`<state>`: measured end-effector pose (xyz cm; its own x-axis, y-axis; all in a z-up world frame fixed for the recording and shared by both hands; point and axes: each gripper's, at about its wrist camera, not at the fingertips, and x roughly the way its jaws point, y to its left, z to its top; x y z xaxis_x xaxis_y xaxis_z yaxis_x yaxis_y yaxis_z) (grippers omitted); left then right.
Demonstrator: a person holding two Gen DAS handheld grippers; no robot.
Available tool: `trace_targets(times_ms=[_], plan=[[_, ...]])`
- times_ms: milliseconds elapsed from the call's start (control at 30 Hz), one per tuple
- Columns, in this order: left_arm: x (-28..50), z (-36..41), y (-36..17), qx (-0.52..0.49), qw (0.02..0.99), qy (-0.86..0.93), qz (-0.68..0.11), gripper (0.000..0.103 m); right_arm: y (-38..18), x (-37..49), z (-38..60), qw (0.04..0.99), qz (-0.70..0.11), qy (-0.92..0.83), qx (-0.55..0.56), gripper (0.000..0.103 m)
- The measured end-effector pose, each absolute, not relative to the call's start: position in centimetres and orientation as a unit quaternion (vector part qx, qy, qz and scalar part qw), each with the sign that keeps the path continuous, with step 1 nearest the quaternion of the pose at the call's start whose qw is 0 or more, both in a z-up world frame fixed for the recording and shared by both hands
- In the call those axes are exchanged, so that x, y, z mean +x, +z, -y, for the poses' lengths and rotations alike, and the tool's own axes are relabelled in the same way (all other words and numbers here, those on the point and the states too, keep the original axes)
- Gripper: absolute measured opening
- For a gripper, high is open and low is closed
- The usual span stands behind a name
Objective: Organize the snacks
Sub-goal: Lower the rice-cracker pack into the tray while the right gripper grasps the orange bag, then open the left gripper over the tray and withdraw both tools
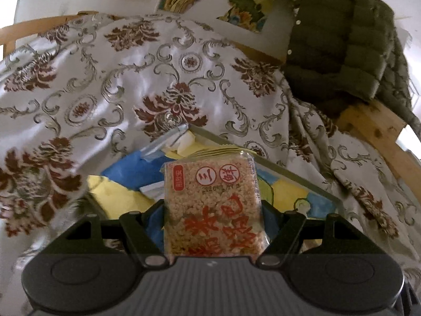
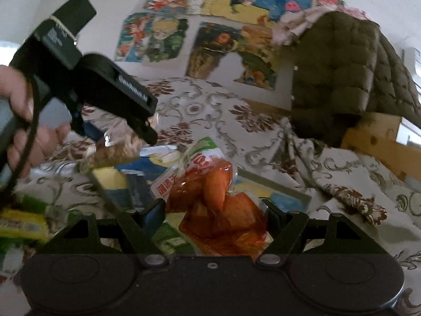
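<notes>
My left gripper (image 1: 213,208) is shut on a clear pack of puffed rice cake with red print (image 1: 213,205), held above a shallow tray (image 1: 294,177) with a blue and yellow picture. My right gripper (image 2: 214,205) is shut on a pack of orange-red spicy snack (image 2: 218,205), held above the same tray (image 2: 276,184). In the right wrist view the left gripper (image 2: 123,142) hangs over the tray's left end with the rice cake pack (image 2: 115,152) in it, blurred.
A floral satin cloth (image 1: 105,73) covers the surface. A dark green padded jacket (image 1: 342,39) hangs over a wooden frame (image 1: 373,123) at right. Yellow and green snack packs (image 2: 23,223) lie at the left. Posters (image 2: 229,44) hang on the wall behind.
</notes>
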<state>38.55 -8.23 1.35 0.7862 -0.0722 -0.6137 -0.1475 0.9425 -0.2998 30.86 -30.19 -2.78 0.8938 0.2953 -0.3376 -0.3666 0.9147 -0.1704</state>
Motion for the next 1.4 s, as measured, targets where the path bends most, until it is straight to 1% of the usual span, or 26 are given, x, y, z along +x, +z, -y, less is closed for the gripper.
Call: trace_targets(times_ms=[167, 367, 867, 1100, 1300, 1400], plan=[[40.6, 9.7, -0.3, -0.180, 0.923, 0.039, -0.338, 0.077, -3.1, 32.4, 29.9, 0.964, -0.170, 0.165, -0.117, 0.079], [41.6, 9.5, -2.2, -0.183, 0.912, 0.075, -0.358, 0.077, -4.1, 33.5, 29.2, 0.956, -0.202, 0.163, -0.133, 0.079], [42.6, 10.2, -3.7, -0.163, 0.907, 0.079, -0.379, 0.077, -5.1, 33.7, 28.4, 0.950, -0.229, 0.165, -0.135, 0.081], [42.5, 10.3, -3.7, -0.157, 0.905, 0.074, -0.389, 0.078, -5.1, 33.7, 28.3, 0.950, -0.230, 0.160, -0.140, 0.085], [41.9, 10.2, -2.9, -0.155, 0.909, 0.067, -0.381, 0.085, -5.0, 33.8, 28.6, 0.951, -0.235, 0.160, -0.123, 0.090], [41.3, 10.2, -2.4, -0.150, 0.913, 0.065, -0.375, 0.088, -4.5, 33.5, 28.6, 0.954, -0.227, 0.159, -0.117, 0.097]])
